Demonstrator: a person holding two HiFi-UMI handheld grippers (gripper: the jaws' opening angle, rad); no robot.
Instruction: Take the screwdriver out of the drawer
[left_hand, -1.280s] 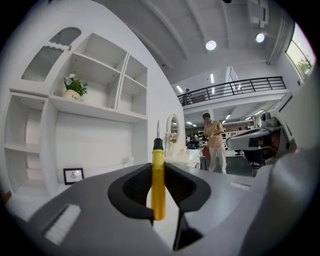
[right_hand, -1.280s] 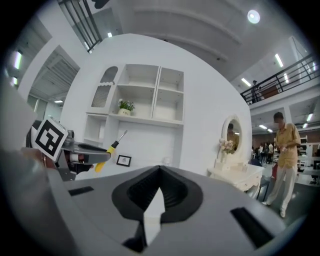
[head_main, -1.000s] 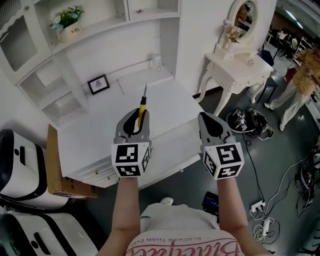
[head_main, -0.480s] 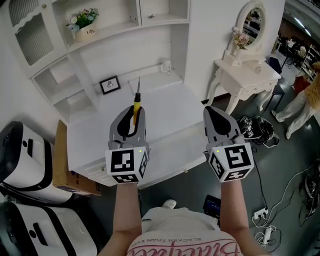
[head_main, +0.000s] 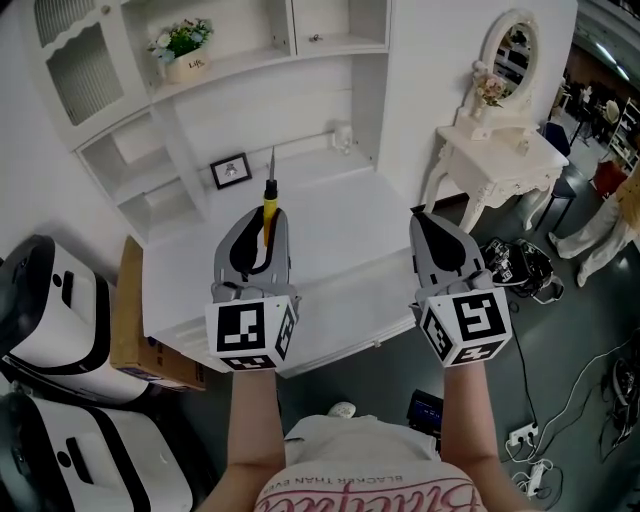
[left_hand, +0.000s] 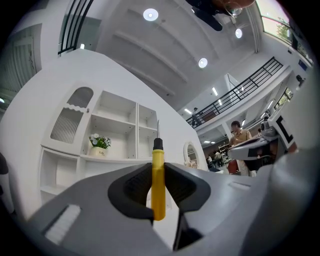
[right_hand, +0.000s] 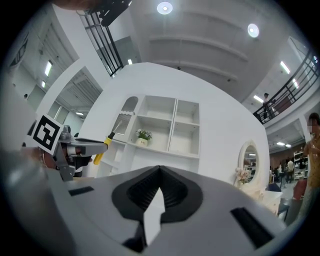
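Note:
The screwdriver (head_main: 268, 203) has a yellow handle and a thin metal shaft that points away from me toward the shelves. My left gripper (head_main: 262, 216) is shut on its handle and holds it above the white desk (head_main: 340, 225). In the left gripper view the handle (left_hand: 158, 181) stands upright between the dark pads. My right gripper (head_main: 432, 222) hovers over the desk's right front corner, shut with nothing in it (right_hand: 159, 171). The right gripper view also shows the screwdriver (right_hand: 99, 150) off to the left. The desk's drawer fronts (head_main: 335, 330) look closed.
A white shelf unit (head_main: 250, 80) rises behind the desk with a flower pot (head_main: 185, 55), a small picture frame (head_main: 231, 170) and a jar (head_main: 343, 135). A dressing table (head_main: 500, 150) with a mirror stands right. A cardboard box (head_main: 135, 330) and white machines (head_main: 50, 310) sit left.
Both grippers have risen and tipped upward a little over the desk. The screwdriver stays in the left gripper. The right gripper stays shut.

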